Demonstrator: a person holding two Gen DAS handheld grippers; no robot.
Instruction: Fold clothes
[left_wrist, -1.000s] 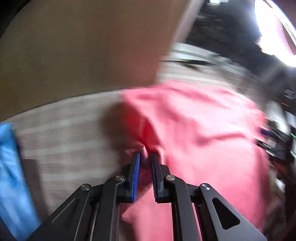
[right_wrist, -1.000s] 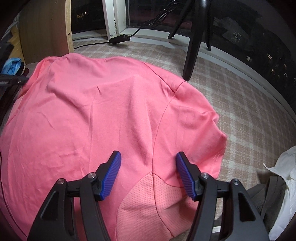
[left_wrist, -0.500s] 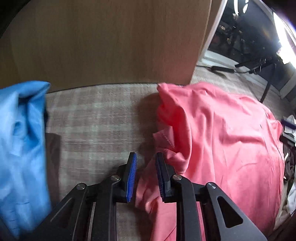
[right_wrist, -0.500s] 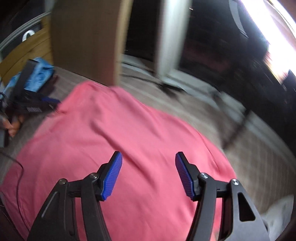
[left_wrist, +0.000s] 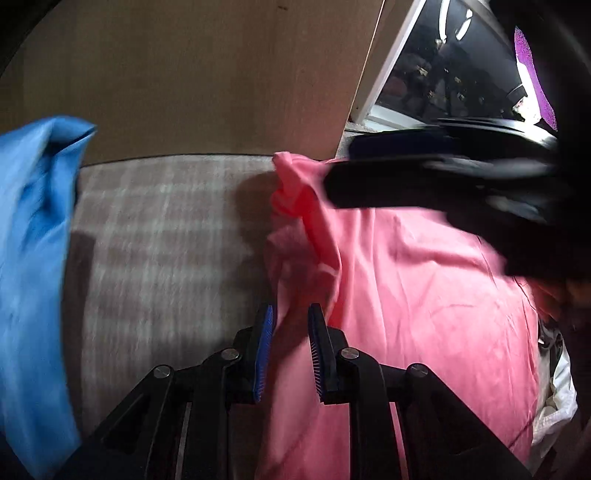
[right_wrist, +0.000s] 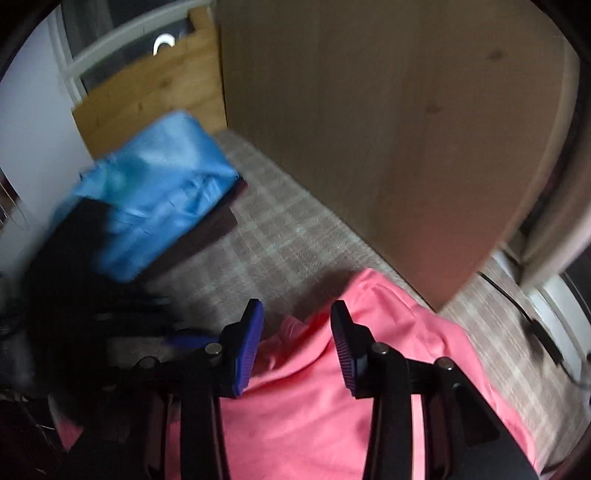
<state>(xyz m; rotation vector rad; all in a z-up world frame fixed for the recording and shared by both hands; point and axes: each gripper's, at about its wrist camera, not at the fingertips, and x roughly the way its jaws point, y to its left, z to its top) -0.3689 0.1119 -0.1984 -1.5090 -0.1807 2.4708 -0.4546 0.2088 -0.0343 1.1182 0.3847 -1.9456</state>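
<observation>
Pink shirt (left_wrist: 424, 295) edge between slightly parted left jaws; right jaws wide apart above it.

We see a pink shirt (left_wrist: 424, 280) lying spread out on the checked cover (left_wrist: 162, 236). It is wrinkled, and its near edge is bunched up into a little lump. A blue garment (right_wrist: 155, 192) lies in a soft heap, well apart from the pink one. It looks blurry, so we cannot tell what kind it is.
</observation>
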